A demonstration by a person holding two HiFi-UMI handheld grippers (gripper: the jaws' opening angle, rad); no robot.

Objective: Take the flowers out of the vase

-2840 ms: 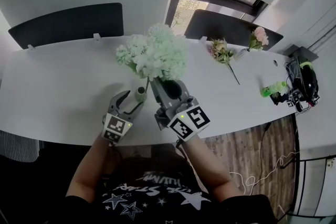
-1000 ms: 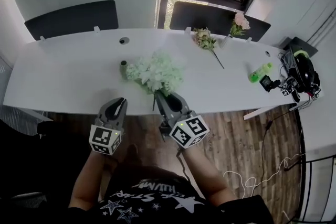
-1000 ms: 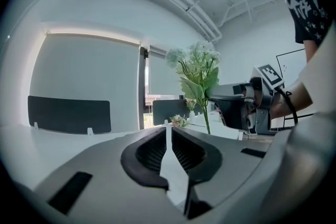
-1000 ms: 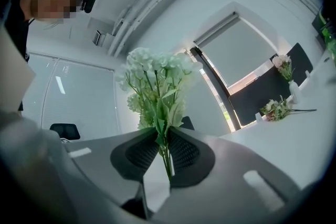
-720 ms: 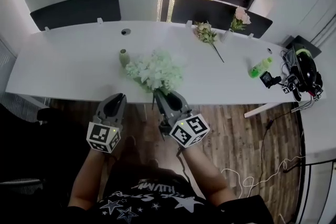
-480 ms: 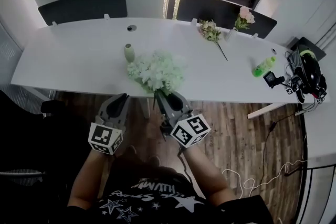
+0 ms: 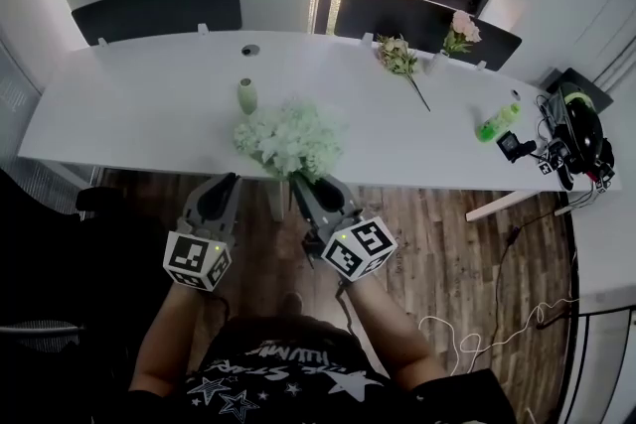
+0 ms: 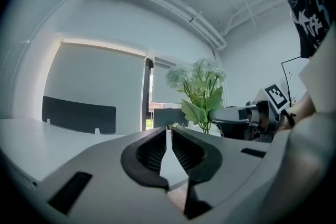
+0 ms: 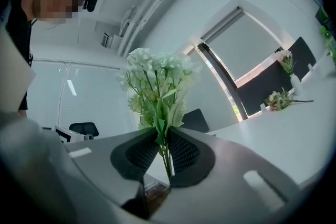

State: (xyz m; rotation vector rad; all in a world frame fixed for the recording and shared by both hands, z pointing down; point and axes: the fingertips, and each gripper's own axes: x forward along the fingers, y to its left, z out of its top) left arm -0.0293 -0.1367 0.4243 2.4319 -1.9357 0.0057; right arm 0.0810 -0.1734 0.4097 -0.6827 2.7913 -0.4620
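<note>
- Your right tool (image 7: pixel 301 184) is clamped on the stems (image 9: pixel 167 162) of the pale green flowers (image 7: pixel 288 136). In the right gripper view the ribbed pads press on the stems from both sides, and the leaves and blooms rise straight above the jaws.
- The flowers are out of the vase (image 7: pixel 245 96). In the head view the bunch shows in front of the near edge of the white counter (image 7: pixel 149 114), carried only by your right tool.
- The vase stands upright on the counter with nothing in it, beyond the bunch and a little to its left, apart from it.
- Your left tool (image 7: pixel 225 186) is empty. In the left gripper view its jaws are almost together, with only a thin slit between the pads and nothing in it.
- Both tools are on your side of the counter, side by side above the wooden floor (image 7: pixel 447 233), the left one apart from the bunch.
- Further right on the counter, a loose spray of pink flowers (image 7: pixel 397 57) lies flat near the far edge, and a green bottle (image 7: pixel 495 122) lies towards the right end.
</note>
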